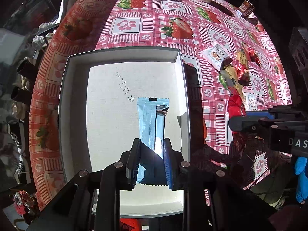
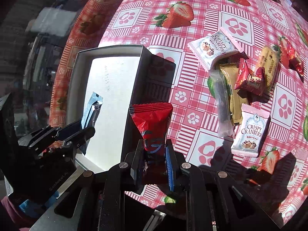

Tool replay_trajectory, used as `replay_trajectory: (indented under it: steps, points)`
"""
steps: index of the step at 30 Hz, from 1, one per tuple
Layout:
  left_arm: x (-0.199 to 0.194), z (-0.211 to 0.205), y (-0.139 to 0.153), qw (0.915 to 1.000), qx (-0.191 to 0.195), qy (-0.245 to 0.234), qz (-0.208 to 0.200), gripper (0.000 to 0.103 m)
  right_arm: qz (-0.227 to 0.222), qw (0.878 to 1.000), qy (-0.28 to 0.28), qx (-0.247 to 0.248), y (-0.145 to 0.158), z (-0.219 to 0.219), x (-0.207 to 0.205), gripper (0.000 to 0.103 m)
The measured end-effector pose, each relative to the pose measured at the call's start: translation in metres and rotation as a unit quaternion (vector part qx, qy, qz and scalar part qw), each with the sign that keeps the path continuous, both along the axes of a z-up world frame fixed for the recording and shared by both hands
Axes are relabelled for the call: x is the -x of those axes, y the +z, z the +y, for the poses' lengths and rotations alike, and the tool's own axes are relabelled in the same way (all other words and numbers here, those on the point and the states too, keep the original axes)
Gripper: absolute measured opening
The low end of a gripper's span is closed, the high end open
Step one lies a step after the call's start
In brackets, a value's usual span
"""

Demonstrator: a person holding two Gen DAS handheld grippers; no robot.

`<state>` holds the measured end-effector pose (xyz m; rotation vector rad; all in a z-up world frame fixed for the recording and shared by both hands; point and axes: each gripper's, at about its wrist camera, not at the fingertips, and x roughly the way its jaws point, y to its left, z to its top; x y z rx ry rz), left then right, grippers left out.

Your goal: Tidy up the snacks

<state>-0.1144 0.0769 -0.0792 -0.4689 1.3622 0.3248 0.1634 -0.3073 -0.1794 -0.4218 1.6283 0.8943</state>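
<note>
Claws hide wrapper ends: left claw (image 1: 151,163) pinches blue bar (image 1: 152,123), right claw (image 2: 155,165) red packet (image 2: 152,123).

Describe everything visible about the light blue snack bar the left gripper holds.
The light blue snack bar is a long, shiny foil wrapper with serrated ends and a seam down its length. The left gripper pinches its near end, and the rest hangs down over the white floor of the open box. Whether its tip touches is unclear.
</note>
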Motion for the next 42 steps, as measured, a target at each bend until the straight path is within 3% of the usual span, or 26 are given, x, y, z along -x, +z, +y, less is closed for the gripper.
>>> replay_trajectory:
  steps: [10,15,16,18,19,20,22,24,29,33,42]
  points:
    - [0.033,0.025,-0.038,0.9985,0.014,0.044,0.03,0.026,0.012,0.997,0.081,-0.003,0.0,0.061,0.041,0.021]
    - [0.039,0.028,-0.047,0.9981,0.019,0.04,0.043,0.026,0.015,0.995,0.097,0.006,-0.005,0.074,0.053,0.022]
    - [0.04,0.028,-0.047,0.9981,0.015,0.039,0.045,0.028,0.016,0.995,0.099,0.009,-0.007,0.077,0.056,0.022]
    - [0.038,0.029,-0.047,0.9977,-0.002,0.038,0.057,0.047,0.023,0.994,0.103,0.017,-0.011,0.08,0.058,0.022]
    - [0.038,0.029,-0.047,0.9974,-0.008,0.039,0.059,0.067,0.025,0.994,0.103,0.021,-0.012,0.08,0.059,0.029]
    - [0.038,0.031,-0.044,0.9974,-0.015,0.042,0.057,0.076,0.025,0.994,0.103,0.024,-0.012,0.079,0.058,0.057]
    - [0.037,0.033,-0.04,0.9977,-0.013,0.044,0.049,0.077,0.008,0.995,0.096,0.028,-0.011,0.073,0.056,0.096]
    - [0.034,0.035,-0.037,0.9979,-0.011,0.041,0.049,0.077,0.001,0.995,0.091,0.03,-0.01,0.07,0.055,0.097]
    - [0.027,0.034,-0.031,0.9987,-0.009,0.026,0.043,0.078,-0.022,0.997,0.053,0.056,-0.016,0.035,0.029,0.102]
    - [0.019,0.029,-0.024,0.9993,-0.008,0.005,0.036,0.078,-0.023,0.996,-0.01,0.082,-0.026,-0.016,0.0,0.102]
    - [-0.038,-0.027,0.008,0.9963,0.017,-0.083,-0.015,0.078,-0.024,0.975,-0.172,0.138,-0.05,-0.143,-0.048,0.102]
